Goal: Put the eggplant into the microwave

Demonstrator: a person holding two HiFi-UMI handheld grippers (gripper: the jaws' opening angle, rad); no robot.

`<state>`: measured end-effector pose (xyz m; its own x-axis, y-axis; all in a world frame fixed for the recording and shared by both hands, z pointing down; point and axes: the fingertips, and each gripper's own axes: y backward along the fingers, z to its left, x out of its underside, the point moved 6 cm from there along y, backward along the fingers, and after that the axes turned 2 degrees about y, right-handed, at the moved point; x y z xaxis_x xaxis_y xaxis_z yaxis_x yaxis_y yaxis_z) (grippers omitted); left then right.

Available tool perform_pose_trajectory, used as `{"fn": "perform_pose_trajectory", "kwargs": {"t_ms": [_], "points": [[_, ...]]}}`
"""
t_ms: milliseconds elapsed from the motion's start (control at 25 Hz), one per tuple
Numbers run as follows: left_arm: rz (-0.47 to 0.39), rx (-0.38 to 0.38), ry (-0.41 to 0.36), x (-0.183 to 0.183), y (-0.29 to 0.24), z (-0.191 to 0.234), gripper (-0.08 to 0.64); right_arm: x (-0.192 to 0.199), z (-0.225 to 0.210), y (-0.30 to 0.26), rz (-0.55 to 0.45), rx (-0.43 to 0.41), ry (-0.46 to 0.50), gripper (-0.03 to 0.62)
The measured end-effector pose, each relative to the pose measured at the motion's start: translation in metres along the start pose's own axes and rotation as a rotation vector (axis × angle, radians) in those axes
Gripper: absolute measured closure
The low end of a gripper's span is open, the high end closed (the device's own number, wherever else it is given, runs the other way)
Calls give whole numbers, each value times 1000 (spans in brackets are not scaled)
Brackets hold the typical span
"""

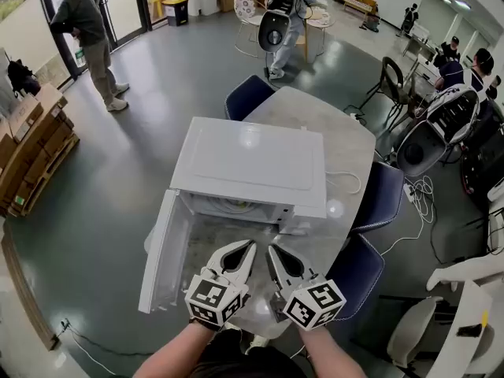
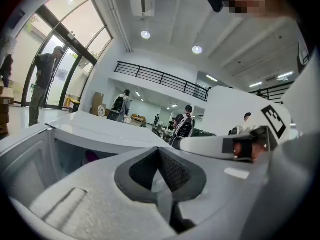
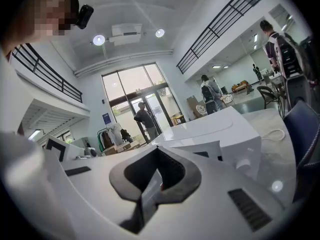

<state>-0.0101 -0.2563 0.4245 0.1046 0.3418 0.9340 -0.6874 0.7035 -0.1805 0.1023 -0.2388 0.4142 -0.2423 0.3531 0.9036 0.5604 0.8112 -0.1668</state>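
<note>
The white microwave point(image 1: 252, 164) stands on a round grey table point(image 1: 346, 144), its door point(image 1: 161, 250) swung open to the left. In the left gripper view a small purple shape, probably the eggplant point(image 2: 91, 156), lies inside the microwave point(image 2: 100, 134) cavity. The head view hides it under the microwave's top. My left gripper point(image 1: 250, 245) point(image 2: 159, 151) hangs just in front of the open cavity, shut and holding nothing. Beside it, my right gripper point(image 1: 270, 249) point(image 3: 157, 151) is also shut and empty, level with the microwave point(image 3: 220, 134) front.
Dark blue chairs point(image 1: 358, 270) stand round the table at the right and a third point(image 1: 246, 94) at the far side. A white cable point(image 1: 346, 183) lies on the table by the microwave. A person point(image 1: 90, 34) stands near the glass doors; cardboard boxes point(image 1: 31, 144) are at the left.
</note>
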Motion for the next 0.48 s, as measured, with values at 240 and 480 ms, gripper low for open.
{"fn": "perform_pose_trajectory", "kwargs": {"t_ms": [240, 480], "points": [[-28, 8, -32, -19, 22, -37, 554, -14, 17, 27, -22, -30, 49, 592], [-82, -20, -31, -44, 42, -63, 552, -38, 32, 49, -45, -76, 152, 592]]}}
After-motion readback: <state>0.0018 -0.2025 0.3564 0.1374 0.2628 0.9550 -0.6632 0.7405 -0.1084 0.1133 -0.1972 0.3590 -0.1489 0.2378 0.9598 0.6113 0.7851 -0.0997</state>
